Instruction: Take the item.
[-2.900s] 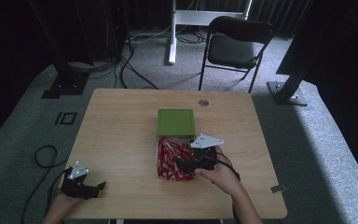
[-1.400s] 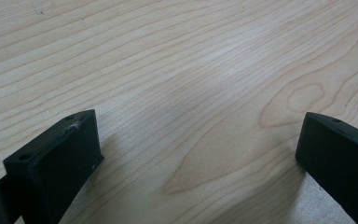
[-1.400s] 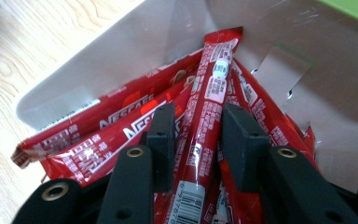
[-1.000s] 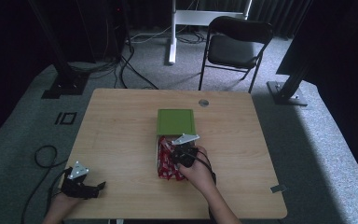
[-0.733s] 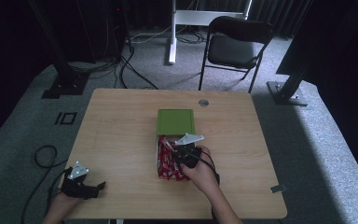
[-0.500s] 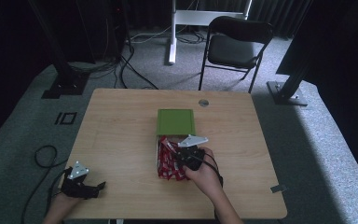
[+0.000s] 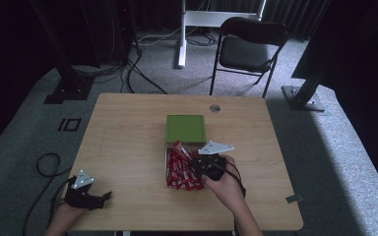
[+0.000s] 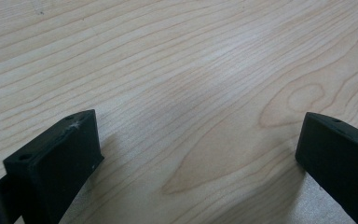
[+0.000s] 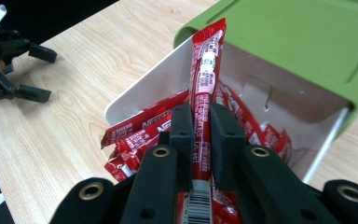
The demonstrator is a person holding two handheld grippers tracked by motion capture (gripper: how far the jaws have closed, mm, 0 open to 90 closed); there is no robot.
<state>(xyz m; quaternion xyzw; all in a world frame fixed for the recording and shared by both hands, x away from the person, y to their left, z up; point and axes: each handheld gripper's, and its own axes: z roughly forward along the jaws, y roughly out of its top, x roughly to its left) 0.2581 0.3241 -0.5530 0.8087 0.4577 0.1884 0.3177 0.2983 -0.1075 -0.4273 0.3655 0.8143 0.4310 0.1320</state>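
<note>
Right gripper [image 9: 200, 133]: my jaws are pinched on one red stick sachet [image 9: 204, 79], gripping it low on its length so most of it stands free ahead of them. In the high view this gripper [image 7: 207, 164] sits at the 3 o'clock edge of the pile.
Why held so: I judge the grip near one end leaves the other end free to steer into the box.
Sachet axis: its long axis runs straight along my jaws, free end toward 12 o'clock in the right gripper view, reaching the rim of the white box [image 9: 140, 91] beneath the green lid [image 9: 303, 37].
Sachet pile [image 7: 179, 167]: lies heaped in the box's open part, at 6 o'clock from the green lid [image 7: 185, 129].
Left gripper [image 7: 83, 192]: parked at the table's 7 o'clock corner, out of the way I judge; jaws spread wide over bare wooden table [image 8: 182, 70], holding nothing.
</note>
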